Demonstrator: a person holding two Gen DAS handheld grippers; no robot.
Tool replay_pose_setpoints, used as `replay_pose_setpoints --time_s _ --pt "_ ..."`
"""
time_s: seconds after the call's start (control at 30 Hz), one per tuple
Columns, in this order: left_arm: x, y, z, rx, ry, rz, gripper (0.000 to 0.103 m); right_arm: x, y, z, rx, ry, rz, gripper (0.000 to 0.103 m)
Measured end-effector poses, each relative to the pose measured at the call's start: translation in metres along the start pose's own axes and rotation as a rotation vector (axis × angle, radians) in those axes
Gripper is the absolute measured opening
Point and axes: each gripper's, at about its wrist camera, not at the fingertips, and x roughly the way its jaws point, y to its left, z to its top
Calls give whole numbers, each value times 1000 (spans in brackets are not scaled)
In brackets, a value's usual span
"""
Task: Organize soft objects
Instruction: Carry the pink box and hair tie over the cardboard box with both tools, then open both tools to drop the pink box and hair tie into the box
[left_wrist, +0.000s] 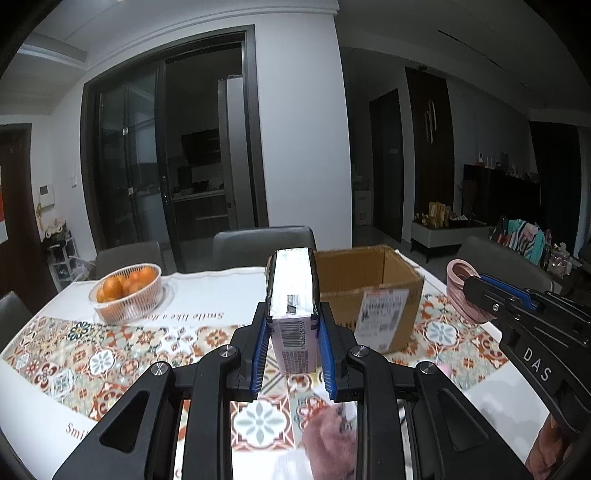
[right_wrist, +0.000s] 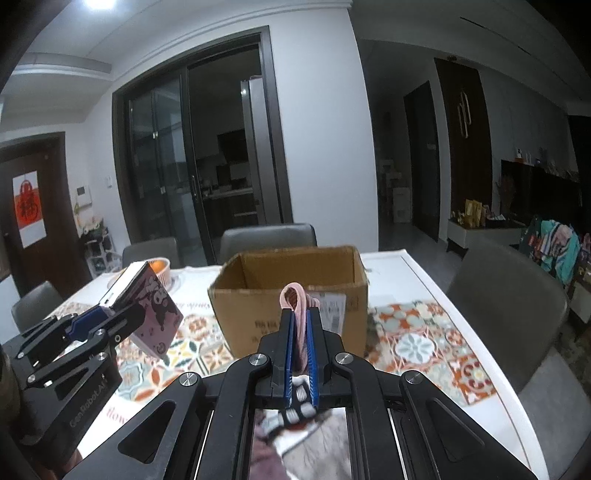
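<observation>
Left hand-held gripper (left_wrist: 291, 317) is clamped on a flat rectangular plastic-wrapped tissue pack with a barcode (left_wrist: 291, 291), held upright above the patterned-cloth counter (left_wrist: 110, 354); right hand-held gripper (right_wrist: 300, 325) is pinched nearly closed on a looped pink fabric band (right_wrist: 295, 299). Both soft items sit in the air just short of the near wall of the open brown cardboard box (right_wrist: 288, 295), which stands toward the counter's far edge. Best to carry each clear over the rim before letting go, one at a time so the grippers don't bump, keeping both squeezes steady.
</observation>
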Motion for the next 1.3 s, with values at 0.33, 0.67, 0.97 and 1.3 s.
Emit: replay_pose_setpoints --time_s 0.33,0.67,0.97,1.3 --pt "33 0 25 10 -44 -16 26 31 -1 26 -4 -42 15 8" --pt "80 -3 42 15 -55 -35 26 74 -11 49 10 -48 14 8" --pt "126 -6 47 25 -24 -50 26 120 -18 58 7 -7 7 8" --pt "168 -14 39 26 66 -81 26 159 -22 60 -5 73 -1 8"
